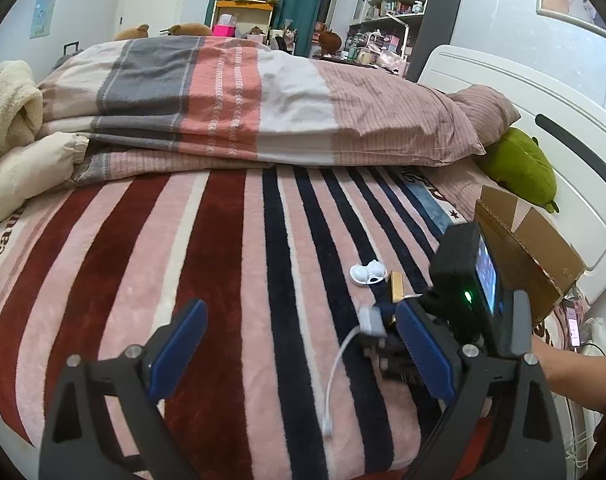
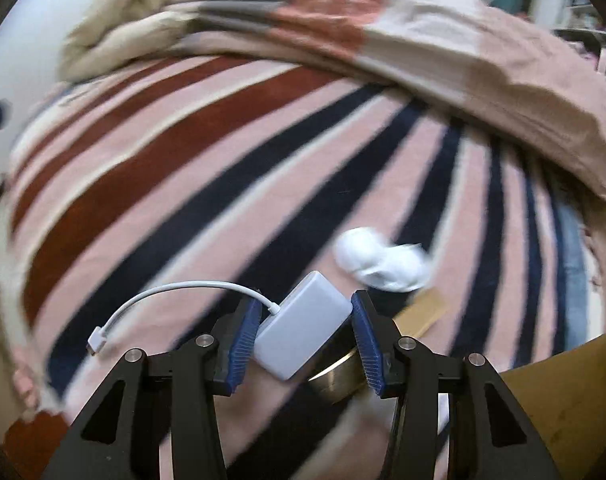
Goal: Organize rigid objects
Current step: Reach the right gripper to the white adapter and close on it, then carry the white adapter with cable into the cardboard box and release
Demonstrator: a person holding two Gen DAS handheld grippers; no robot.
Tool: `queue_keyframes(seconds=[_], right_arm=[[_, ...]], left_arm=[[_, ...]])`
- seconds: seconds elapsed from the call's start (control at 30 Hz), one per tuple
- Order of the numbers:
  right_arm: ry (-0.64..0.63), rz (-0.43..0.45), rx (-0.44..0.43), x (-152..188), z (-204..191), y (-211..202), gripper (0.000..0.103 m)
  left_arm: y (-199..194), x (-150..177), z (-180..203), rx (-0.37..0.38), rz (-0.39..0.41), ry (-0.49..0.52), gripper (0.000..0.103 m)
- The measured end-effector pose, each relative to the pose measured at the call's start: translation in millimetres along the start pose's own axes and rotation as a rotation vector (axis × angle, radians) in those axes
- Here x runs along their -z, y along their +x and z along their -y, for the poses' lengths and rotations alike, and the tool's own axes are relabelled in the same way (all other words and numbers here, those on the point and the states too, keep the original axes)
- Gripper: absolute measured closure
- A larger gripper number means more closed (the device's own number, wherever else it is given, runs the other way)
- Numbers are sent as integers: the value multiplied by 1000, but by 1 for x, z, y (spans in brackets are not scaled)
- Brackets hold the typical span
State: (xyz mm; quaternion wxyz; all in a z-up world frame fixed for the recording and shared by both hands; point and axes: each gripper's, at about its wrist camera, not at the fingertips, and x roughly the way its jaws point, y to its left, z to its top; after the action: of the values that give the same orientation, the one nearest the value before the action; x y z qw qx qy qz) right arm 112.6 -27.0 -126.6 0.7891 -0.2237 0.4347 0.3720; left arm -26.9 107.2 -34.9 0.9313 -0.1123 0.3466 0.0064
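Grey rectangular plastic adapter (image 2: 303,322) with white cable (image 2: 159,300), clamped between right gripper (image 2: 307,338) pads above striped blanket (image 2: 151,168); left gripper (image 1: 299,344) spread apart, holding nothing; brown cardboard box (image 1: 531,248) far right

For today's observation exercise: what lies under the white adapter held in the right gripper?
Under the white adapter, clamped in the right gripper, a shiny gold-edged object shows on the striped blanket. Most of it is covered, so its identity is unclear.
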Motion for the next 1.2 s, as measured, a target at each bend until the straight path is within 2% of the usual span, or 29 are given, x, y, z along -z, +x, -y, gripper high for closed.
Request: queue_keyframes(seconds=[0.1,0.13,0.17,0.2,0.27,0.3,0.37,0.4,0.43,0.47,0.5,0.67,0.73,0.9,0.97,1.03,1.2], right_arm=[[-33,-41,-81,6,-15,-1,60],[-46,-50,-84,8,-19,0,52],[-57,-52,-82,9,-22,0,38],[-72,-49,-87,11,-24,0,33],[-85,-45,-105,14,-24,1,33],[-87,-50,-114,16,-25,3,34],[-86,-64,-112,18,-24,9,50],[-91,-68,-112,19,-24,13,51],[-95,-63,-115,21,-25,12,57],[-97,-56,-116,21,-25,11,71],[-97,-50,-111,20,-21,10,76],[-97,-19,-86,19,-23,-8,80],[-96,6,-88,18,-25,-22,80],[-124,137,-115,7,-41,-83,80],[-145,202,-119,3,-47,-113,80],[-161,255,-113,0,-50,-136,80],[-150,359,-76,-1,-33,-181,80]], left_arm=[[-1,2,-1,-9,-4,-1,9],[-1,2,-2,-12,-5,-2,9],[-1,3,-2,-16,-8,-4,9],[-1,4,-3,-21,-11,-7,9],[-1,5,-4,-24,-16,-12,9],[-2,6,-4,-25,-19,-14,9],[-3,8,-3,-30,-22,-12,9],[-4,8,-2,-32,-24,-10,9],[-4,9,-2,-33,-26,-8,9],[-4,9,-2,-34,-29,-7,9],[-5,9,-1,-33,-32,-6,9],[-6,6,5,10,-51,4,9],[-7,2,8,49,-57,4,9],[-9,-18,21,183,-76,16,10],[-9,-31,32,275,-83,26,17],[-8,-44,45,355,-91,39,34],[1,-77,90,464,-122,111,48]])
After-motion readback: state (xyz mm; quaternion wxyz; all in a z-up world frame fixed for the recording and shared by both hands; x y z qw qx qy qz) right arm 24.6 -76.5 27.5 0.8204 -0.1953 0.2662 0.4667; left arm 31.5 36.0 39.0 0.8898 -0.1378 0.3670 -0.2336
